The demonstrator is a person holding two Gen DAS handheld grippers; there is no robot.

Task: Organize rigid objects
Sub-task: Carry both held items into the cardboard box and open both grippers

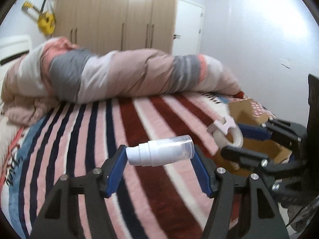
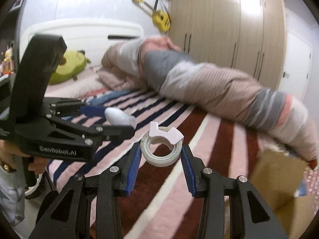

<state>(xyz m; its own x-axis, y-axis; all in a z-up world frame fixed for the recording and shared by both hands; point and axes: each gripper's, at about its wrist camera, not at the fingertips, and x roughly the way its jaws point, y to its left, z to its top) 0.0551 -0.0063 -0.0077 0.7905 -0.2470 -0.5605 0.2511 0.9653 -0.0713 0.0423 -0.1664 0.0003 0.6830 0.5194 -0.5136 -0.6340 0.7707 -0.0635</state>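
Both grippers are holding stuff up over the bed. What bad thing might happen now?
1. The white bottle is pinched only at its two ends by the left gripper, so it might slip out onto the striped blanket.
2. The right gripper holds the tape roll close to the left one; they might bump near the cardboard box.

Both grippers matte black plastic. Left gripper [image 1: 159, 155]: triangular cut-outs in the finger arms, silver round screws at the pivots, blue ribbed pads [image 1: 117, 171]. Right gripper [image 2: 161, 155]: same build, same blue ridged pads [image 2: 134, 169]. White "GenRobot.AI" lettering on the left gripper's side. Hand [image 2: 12, 159] on its grip: bare skin, possibly a gold bracelet, blurred.
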